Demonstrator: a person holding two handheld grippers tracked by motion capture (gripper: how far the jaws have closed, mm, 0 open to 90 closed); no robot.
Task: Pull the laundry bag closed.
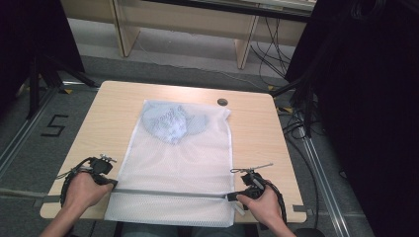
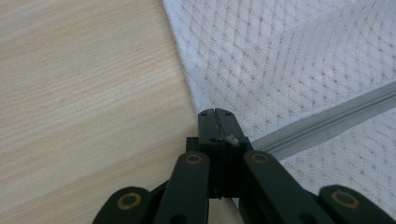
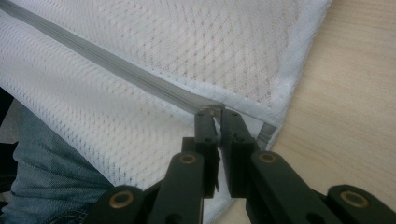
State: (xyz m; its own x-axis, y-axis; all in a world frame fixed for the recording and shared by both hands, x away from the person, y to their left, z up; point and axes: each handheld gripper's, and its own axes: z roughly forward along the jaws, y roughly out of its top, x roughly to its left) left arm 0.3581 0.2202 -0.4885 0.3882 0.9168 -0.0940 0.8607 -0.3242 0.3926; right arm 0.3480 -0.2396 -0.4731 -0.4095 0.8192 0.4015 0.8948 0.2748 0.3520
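1. The white mesh laundry bag [image 1: 175,163] lies flat on the table [image 1: 257,133], its near edge hanging over the front; a blue garment [image 1: 170,123] sits inside at the far end
2. Soft, light and limp, it probably slides easily; the grey zipper [image 1: 173,192] is the firm place to grip
3. Left gripper [image 2: 215,114] is clamped on the zipper's end; right gripper [image 3: 215,112] pinches the zipper pull [image 3: 214,110]

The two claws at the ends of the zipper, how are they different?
The left claw pinches the left end of the grey zipper, at the edge of the white mesh bag; the right claw pinches the right end, where a small metal piece sits between its tips. The left claw's jaws press tight together; the right claw's show a thin gap. Both are black, shut, and low on the wooden table.
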